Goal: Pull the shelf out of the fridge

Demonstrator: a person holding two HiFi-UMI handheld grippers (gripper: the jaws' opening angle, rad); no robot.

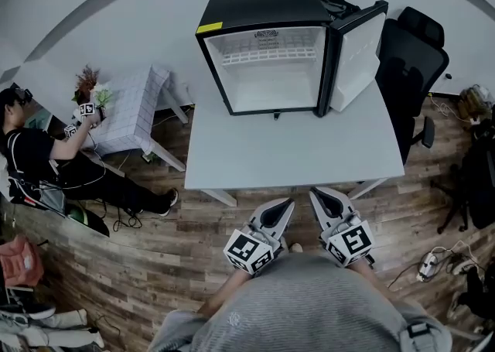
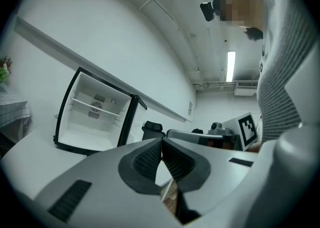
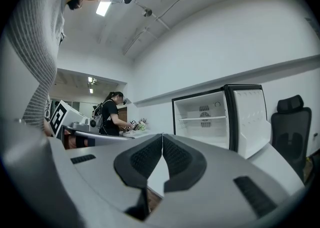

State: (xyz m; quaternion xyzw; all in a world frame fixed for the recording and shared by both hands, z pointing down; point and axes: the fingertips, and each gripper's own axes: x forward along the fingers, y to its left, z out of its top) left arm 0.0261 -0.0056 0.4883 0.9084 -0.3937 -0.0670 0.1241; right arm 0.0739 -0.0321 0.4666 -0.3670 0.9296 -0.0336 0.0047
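Head view is showing the fridge (image 1: 267,10) standing open at the far side of the white surface (image 1: 294,149), its shelf (image 1: 269,55) sitting inside near the top. At the near edge, the left tool (image 1: 286,205) is hovering, jaws pressed together and empty. Just right of it, the right tool (image 1: 317,194) is likewise closed on nothing.

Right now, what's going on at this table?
A person stands at the near edge of a white table with a left gripper and a right gripper. Both are shut and empty, and far from the fridge at the table's far end. Its door is open, and the shelf sits inside, not yet pulled out.
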